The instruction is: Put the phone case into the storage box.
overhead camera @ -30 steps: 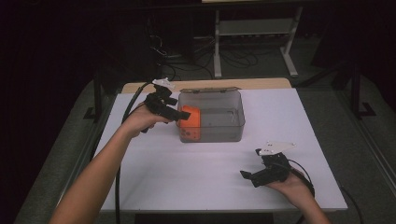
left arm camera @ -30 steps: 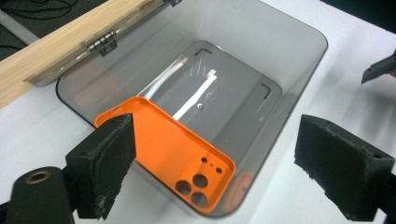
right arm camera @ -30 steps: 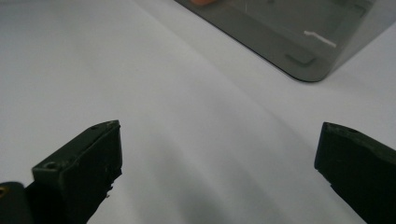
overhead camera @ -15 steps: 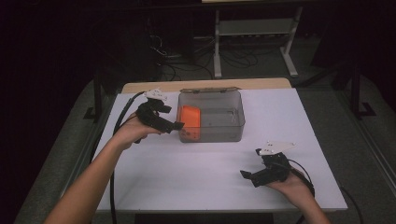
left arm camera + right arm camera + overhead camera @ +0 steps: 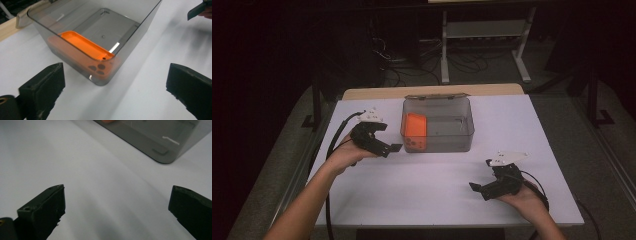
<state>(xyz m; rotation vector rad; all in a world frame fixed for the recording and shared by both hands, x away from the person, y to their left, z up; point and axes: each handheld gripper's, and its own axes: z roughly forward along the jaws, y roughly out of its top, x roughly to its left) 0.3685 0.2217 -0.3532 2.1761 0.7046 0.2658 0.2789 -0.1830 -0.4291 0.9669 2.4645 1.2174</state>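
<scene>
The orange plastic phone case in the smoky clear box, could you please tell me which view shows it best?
The left gripper view: the orange plastic phone case leans close up against the box wall, camera cutouts visible. The high view shows it small; the right gripper view catches just an orange sliver.

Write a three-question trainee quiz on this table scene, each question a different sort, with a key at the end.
1. True or false: the orange case leans against the left wall inside the clear grey bin, seen from the high view.
2. Multiple choice: the left claw is A) clamped on the bin's rim, B) open and empty beside the bin, C) inside the bin.
3. Fill in: the right claw is open over the bare white ______.

Key
1. True.
2. B. In the left gripper view its pads stand wide apart with nothing between them; the jaws have just been opening.
3. Table.
</scene>
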